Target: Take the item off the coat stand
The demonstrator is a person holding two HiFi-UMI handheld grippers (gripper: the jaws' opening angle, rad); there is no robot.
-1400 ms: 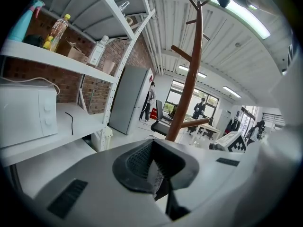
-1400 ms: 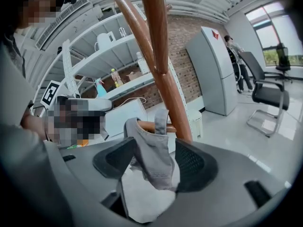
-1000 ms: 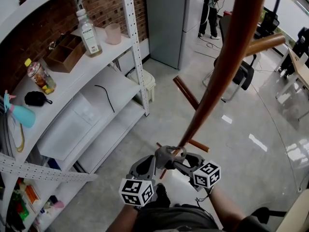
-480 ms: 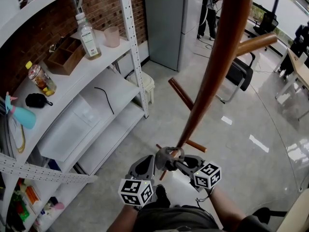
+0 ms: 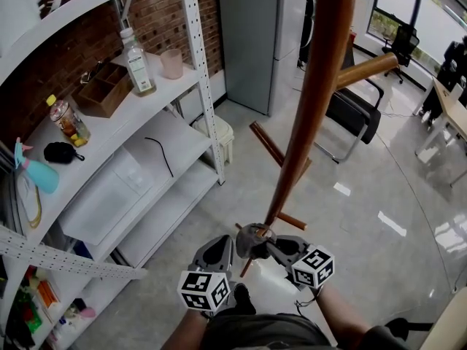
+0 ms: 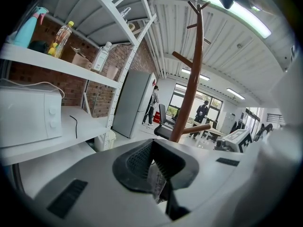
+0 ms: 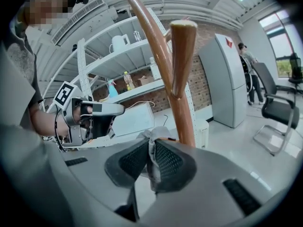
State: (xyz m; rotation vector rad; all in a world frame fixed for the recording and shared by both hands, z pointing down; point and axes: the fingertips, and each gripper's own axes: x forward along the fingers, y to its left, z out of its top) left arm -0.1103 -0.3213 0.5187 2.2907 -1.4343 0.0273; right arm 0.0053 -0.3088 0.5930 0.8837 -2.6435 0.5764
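White metal shelving (image 5: 198, 79) against a brick wall (image 5: 157, 6) fills the space left of the coat stand (image 5: 314, 100), carrying a bottle (image 5: 137, 57), a pink cup (image 5: 173, 63) and, lower down, a white microwave (image 5: 109, 195). Just left of the stand's pole, low down, the left gripper (image 6: 152, 161) is clenched on a fold of the grey cloth item (image 5: 252, 238), with fabric showing between its ribbed pads. The item itself sits bunched against the pole at the foot of an upward-slanting peg (image 7: 183, 51); whether it is looped over that peg cannot be made out. Just right of the pole, the right gripper (image 7: 150, 156) has just been closing its jaws, and they now pinch another fold of the same cloth. Further right of the stand, an office chair (image 5: 357, 111) stands on the glossy floor (image 5: 379, 195).

The likely trouble lies in the pull. If the cloth is hooked on the peg, drawing it sideways or downward rather than up along the peg's slant could snag it and rock the tall stand. Both grips hold only thin folds, so an uneven tug could let one fold slip, or stretch the fabric between the two grippers.
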